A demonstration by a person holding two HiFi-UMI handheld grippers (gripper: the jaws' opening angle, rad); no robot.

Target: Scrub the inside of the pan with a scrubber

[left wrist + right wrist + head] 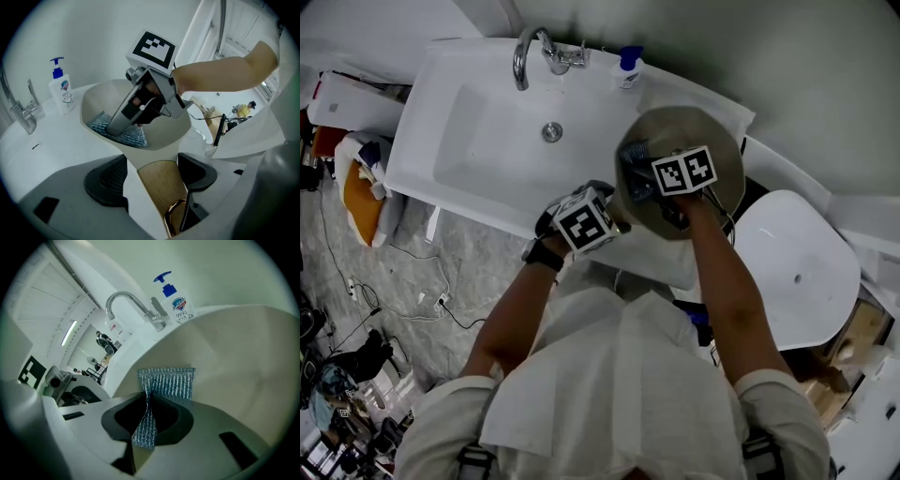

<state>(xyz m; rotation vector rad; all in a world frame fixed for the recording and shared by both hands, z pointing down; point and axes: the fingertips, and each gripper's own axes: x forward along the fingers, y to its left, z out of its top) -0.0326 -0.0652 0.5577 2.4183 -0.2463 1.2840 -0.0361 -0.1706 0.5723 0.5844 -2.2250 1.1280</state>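
Head view: I stand over a white ceramic sink (478,141) with a chrome curved faucet (530,56) at its back edge and a white soap bottle with a blue pump (628,67) beside it. A round beige pan (712,131) is at the right end of the sink. My left gripper (605,217) meets the pan's near-left edge. My right gripper (652,183) reaches into the bowl from above. I cannot tell whether the pan rests on the sink surface.

Left gripper view: my left jaws are clamped on the pan's light wooden handle (161,187), one dark pad on each side of it. The pan is tilted, with its open side facing this camera. Inside the bowl, the right gripper presses a blue-silver mesh scrubber (126,133) against the lower left inner wall. The soap bottle and the faucet stand to the left, behind the pan.

Right gripper view: my right jaws are closed on the mesh scrubber, pinching its near end into a narrow waist between the dark pads. The free end fans out flat and touches the pan's pale inner surface just beyond the jaws. The faucet and the soap bottle show above the rim.
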